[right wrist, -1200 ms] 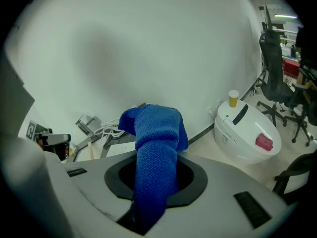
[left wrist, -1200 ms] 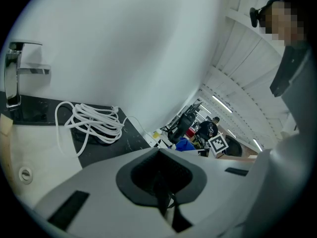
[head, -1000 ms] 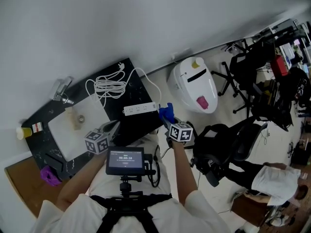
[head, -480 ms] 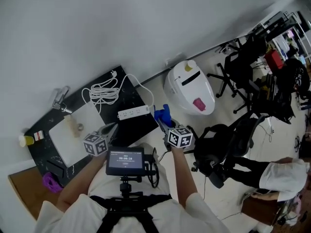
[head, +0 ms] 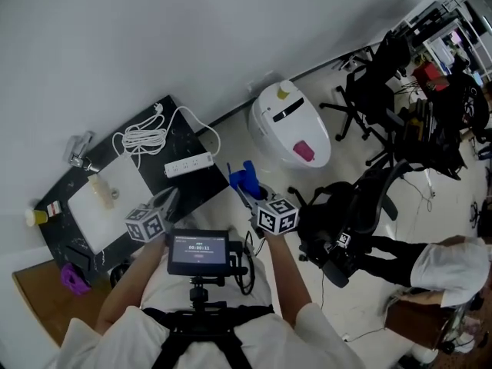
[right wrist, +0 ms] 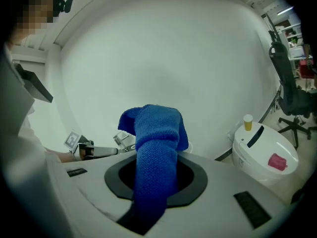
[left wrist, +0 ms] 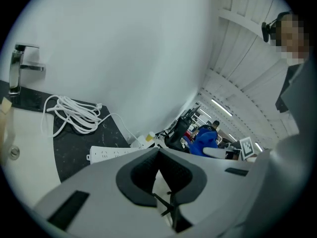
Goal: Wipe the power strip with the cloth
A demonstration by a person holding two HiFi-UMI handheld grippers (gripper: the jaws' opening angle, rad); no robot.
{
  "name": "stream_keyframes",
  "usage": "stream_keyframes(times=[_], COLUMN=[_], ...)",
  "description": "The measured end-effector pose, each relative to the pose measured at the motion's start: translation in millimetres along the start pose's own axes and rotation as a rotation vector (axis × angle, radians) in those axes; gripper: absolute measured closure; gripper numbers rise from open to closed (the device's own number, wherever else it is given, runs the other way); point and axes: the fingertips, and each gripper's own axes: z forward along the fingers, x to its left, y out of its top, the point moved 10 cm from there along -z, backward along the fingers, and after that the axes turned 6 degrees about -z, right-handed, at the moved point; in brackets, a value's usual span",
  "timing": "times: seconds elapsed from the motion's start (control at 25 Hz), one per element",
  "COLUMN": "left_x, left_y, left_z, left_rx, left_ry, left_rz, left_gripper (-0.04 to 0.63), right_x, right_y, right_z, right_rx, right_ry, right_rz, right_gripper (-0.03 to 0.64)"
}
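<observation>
our right gripper (head: 247,193) clamped on the blue cloth (head: 243,178), our left gripper (head: 164,201) pinched closed on nothing, power strip (head: 188,164) flat on the black countertop (head: 201,181), beside its coiled cable (head: 142,138), cloth clear of it

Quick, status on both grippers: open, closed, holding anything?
Left gripper: closed, nothing between its jaws.
Right gripper: closed on the blue cloth.

cloth (right wrist: 156,144): blue knit | power strip (head: 188,164): white | cord (head: 142,138): white | countertop (head: 204,184): black, white-speckled | sink (head: 100,200): white
</observation>
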Motion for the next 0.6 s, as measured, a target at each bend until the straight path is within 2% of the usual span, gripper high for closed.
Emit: stream_keyframes(times=[0.32, 0.6], left_x=[-69, -112], left_y=[-50, -89], left_z=[-11, -29], left_rx=[-0.045, -0.114], left_ry=[0.043, 0.077], left_rz=[-0.005, -0.011], left_gripper=[0.589, 0.589], right_x=[-2, 6], right_y=[-16, -31], right_z=[-91, -140], right_rx=[-0.013, -0.013], right_ry=[0.067, 0.133], right_rz=[-0.007, -0.030], right_gripper=[0.523, 0.523])
